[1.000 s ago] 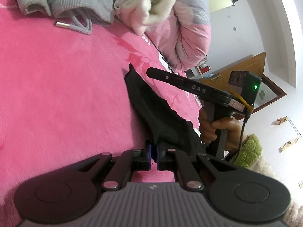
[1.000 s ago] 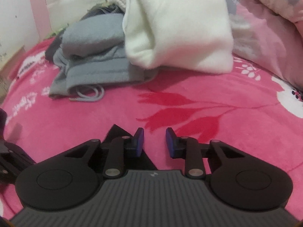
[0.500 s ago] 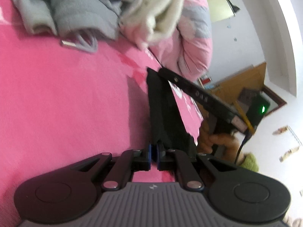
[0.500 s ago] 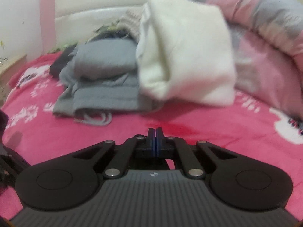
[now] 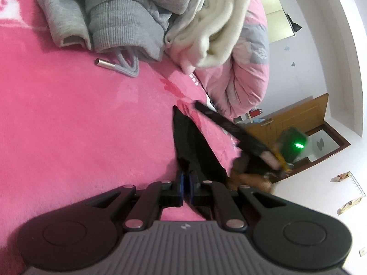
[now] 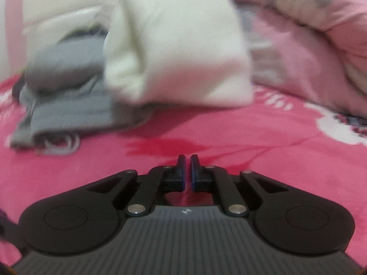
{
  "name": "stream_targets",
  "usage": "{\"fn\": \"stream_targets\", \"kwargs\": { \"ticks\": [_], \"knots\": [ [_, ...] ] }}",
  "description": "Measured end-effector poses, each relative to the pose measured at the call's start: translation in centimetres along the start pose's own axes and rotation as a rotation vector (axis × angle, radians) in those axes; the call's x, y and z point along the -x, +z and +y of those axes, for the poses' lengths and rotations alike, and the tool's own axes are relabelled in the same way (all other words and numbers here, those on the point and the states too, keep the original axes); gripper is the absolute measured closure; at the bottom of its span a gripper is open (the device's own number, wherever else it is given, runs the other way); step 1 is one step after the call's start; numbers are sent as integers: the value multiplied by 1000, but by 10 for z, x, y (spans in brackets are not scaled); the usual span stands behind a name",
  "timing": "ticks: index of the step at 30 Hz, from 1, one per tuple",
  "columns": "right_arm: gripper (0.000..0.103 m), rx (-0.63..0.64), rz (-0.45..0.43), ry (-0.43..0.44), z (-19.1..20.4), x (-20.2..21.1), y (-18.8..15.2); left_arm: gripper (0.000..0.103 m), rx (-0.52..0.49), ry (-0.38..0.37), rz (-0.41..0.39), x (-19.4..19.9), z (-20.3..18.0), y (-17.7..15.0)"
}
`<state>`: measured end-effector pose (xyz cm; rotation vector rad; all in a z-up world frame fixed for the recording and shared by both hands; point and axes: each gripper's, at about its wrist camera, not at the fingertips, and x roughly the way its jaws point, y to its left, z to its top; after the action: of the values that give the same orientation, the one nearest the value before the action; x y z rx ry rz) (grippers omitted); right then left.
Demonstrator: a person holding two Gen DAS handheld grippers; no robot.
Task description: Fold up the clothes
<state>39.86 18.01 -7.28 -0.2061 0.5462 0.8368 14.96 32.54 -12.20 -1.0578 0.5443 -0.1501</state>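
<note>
Gripping the black garment [image 5: 195,146] by its near edge, the left gripper [image 5: 186,184] has its blue pads pressed together on the cloth. From that pinch the garment runs away from the camera as a narrow, pointed strip that lies on the pink blanket [image 5: 68,126] and ends short of the clothes pile.

The right gripper [image 6: 187,174] is seen in the left wrist view as a black bar to the right of the black garment, held by a hand [image 5: 247,178] that is blurred. Its own camera shows the two blue pads with a thin slit between them; the jaws are opening. Only pink blanket shows through the slit, with no cloth between the pads. Whether the right gripper's tip touches the garment cannot be told from either view.

Positions relative to the black garment:
- The grey hoodie [image 5: 110,13] lies crumpled well beyond the garment's far tip, to the left. Its drawstring [image 5: 128,64] trails onto the blanket, with a metal end cap [image 5: 104,63] at its left.
- The cream fleece [image 5: 213,29] sits beyond the far tip, touching the hoodie's right side.
- The pink and grey quilt [image 5: 245,78] is bunched up beyond and to the right.
- The wooden door [image 5: 298,116] stands well off to the right, behind the right gripper.
</note>
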Motion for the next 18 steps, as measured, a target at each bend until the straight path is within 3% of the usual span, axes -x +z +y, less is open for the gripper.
{"fn": "stream_targets", "kwargs": {
  "ticks": [2, 4, 9, 14, 18],
  "knots": [
    [87, -45, -57, 4, -9, 28, 6, 97, 6, -3, -1, 0, 0, 1],
    [85, -66, -98, 32, -13, 67, 10, 97, 10, -5, -3, -1, 0, 1],
    [86, 152, -37, 101, 29, 147, -22, 97, 33, -16, -18, -2, 1, 1],
    [87, 415, 105, 63, 87, 157, -79, 97, 33, -21, -27, -1, 1, 1],
    [87, 563, 131, -24, 112, 141, -102, 97, 33, -28, -31, -1, 2, 1]
  ]
}}
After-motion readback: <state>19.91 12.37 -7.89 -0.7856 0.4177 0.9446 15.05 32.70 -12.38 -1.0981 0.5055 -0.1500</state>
